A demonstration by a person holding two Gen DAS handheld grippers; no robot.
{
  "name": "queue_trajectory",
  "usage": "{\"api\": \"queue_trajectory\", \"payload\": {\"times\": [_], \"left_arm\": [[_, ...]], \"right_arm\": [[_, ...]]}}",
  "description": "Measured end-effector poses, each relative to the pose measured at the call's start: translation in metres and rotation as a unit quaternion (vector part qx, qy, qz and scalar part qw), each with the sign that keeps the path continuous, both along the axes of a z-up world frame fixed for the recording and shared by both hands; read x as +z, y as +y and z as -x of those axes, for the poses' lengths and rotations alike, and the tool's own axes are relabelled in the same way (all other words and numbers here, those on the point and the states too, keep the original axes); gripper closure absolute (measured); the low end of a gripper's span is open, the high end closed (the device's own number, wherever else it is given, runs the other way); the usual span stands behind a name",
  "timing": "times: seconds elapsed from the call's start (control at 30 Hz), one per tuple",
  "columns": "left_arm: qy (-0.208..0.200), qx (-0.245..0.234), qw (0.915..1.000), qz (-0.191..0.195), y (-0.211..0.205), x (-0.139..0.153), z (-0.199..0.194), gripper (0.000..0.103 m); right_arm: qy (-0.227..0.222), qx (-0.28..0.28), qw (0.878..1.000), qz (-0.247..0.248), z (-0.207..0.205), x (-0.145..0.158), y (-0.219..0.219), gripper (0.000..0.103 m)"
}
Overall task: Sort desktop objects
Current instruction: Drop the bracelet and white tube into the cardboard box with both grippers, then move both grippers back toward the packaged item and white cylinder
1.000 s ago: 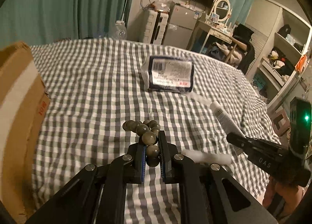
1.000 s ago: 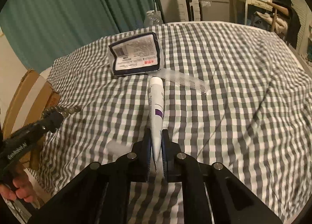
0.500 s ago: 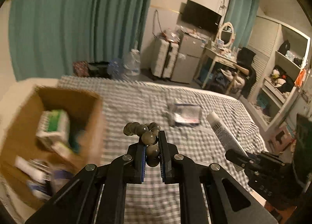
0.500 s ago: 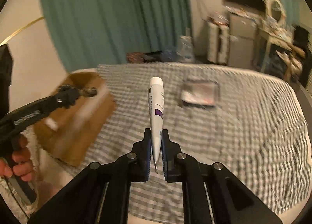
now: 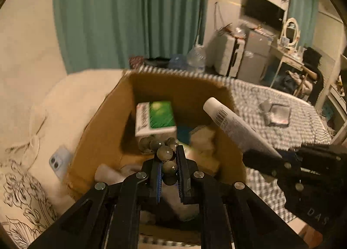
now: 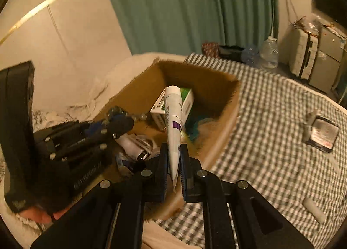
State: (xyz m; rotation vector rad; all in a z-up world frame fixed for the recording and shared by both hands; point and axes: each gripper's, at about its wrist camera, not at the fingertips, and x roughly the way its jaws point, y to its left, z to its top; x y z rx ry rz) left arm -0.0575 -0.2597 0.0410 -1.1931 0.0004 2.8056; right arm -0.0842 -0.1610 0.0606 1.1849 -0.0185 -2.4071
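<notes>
both loads had travelled from the checked bedspread to above the open brown cardboard box. left gripper clenched the dark round-bead bracelet; right gripper gripped the white plastic tube. release seemed due next.

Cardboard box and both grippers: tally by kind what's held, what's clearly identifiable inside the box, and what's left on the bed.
Held bead strings: 1, the bead bracelet in the left gripper
Held tubes: 1, the white tube in the right gripper
Cartons in the cardboard box: 1, the green-and-white carton
Packets on the bed: 1, the dark packet
Total: 4; other box contents are too blurred to count.
</notes>
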Motion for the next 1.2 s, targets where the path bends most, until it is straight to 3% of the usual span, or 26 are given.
{"api": "queue_trajectory", "payload": {"times": [0.07,0.13,0.17,0.2,0.27,0.33,0.57,0.8,0.97,1.2], "left_arm": [[-0.01,-0.004,0.9999,0.007,-0.006,-0.012,0.002,0.092],[-0.012,-0.009,0.9998,0.011,-0.007,-0.019,0.003,0.089],[-0.013,-0.006,0.9998,0.012,-0.008,-0.022,0.003,0.082],[-0.015,-0.006,0.9998,0.009,-0.01,-0.024,0.006,0.074],[-0.012,0.002,0.9999,0.009,-0.009,-0.026,0.006,0.02],[0.009,0.013,0.9998,0.014,-0.005,-0.022,0.005,0.007],[0.04,-0.021,0.999,0.0,0.042,0.006,-0.01,0.0],[0.058,-0.064,0.9958,-0.031,0.129,0.015,-0.035,0.0],[0.015,-0.059,0.9975,-0.037,0.197,-0.026,-0.038,0.0],[-0.06,-0.061,0.9963,-0.015,0.24,-0.107,-0.03,0.0]], "right_arm": [[0.009,-0.001,1.0,-0.003,0.001,-0.003,-0.004,0.092],[0.032,-0.002,0.999,-0.005,0.001,-0.002,0.001,0.063],[0.045,-0.007,0.999,-0.008,0.0,-0.001,0.006,0.036],[0.053,-0.008,0.999,-0.008,0.001,0.002,0.009,0.033],[0.069,-0.015,0.997,-0.015,-0.001,0.004,0.022,0.033],[0.08,-0.03,0.996,-0.026,-0.004,0.007,0.041,0.033],[0.061,-0.114,0.991,-0.034,-0.019,0.002,0.148,0.033],[0.03,-0.177,0.982,-0.065,-0.058,-0.028,0.256,0.033],[0.012,-0.212,0.975,-0.063,-0.072,-0.054,0.309,0.033],[-0.015,-0.203,0.977,-0.063,-0.057,-0.094,0.322,0.033]]}}
